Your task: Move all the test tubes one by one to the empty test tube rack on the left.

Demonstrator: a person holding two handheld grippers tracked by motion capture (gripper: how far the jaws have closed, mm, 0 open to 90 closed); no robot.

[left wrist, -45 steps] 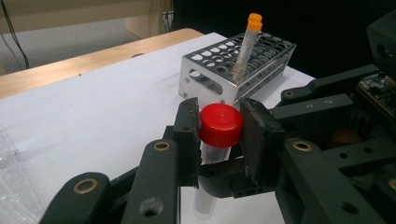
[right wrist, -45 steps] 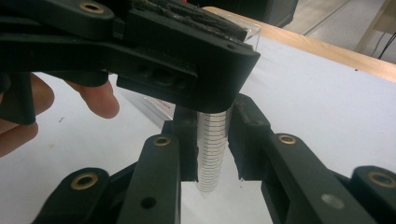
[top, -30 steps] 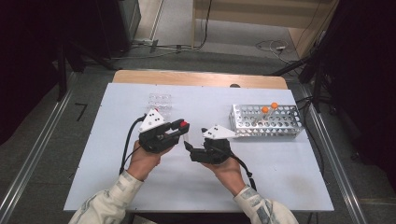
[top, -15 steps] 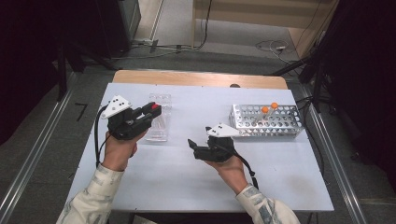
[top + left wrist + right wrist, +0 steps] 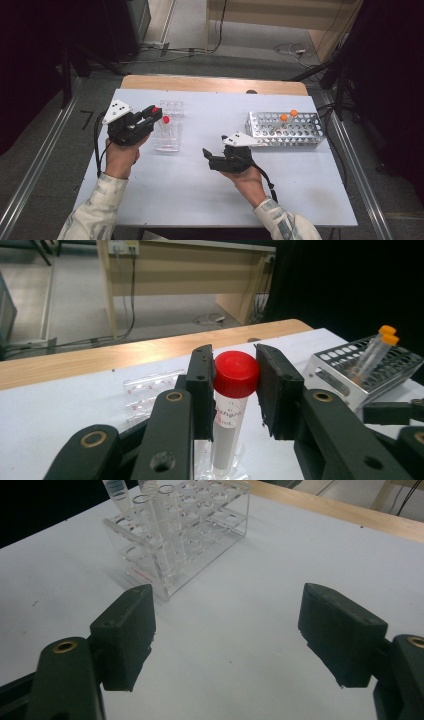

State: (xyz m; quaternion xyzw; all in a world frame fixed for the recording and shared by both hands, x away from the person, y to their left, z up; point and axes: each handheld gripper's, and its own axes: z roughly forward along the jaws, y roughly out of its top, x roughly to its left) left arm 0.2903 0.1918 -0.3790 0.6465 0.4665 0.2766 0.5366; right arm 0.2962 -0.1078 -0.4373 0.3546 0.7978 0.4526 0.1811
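The red-capped tube (image 5: 231, 405), clamped upright in the left gripper (image 5: 155, 116), hangs over the clear rack (image 5: 168, 125) at ten o'clock on the table (image 5: 180, 195), whose near half lies bare around the wide-open, empty right gripper (image 5: 207, 157).

Tube (image 5: 229, 410) between the black jaws of the left gripper (image 5: 232, 385): red screw cap, clear wall, greyish-white fill, dark printed lettering on a white label. Rack (image 5: 180, 530) just beyond those jaws was colourless clear plastic with small red markings. Metal rack (image 5: 286, 131), off to that gripper's right, was silver-grey, perforated in a regular grid of round holes; its two tubes (image 5: 280, 122) had orange caps. Right gripper (image 5: 225, 625) was black with brass-coloured pivot rings. Table (image 5: 200, 190) was plain white, far edge pale wood.
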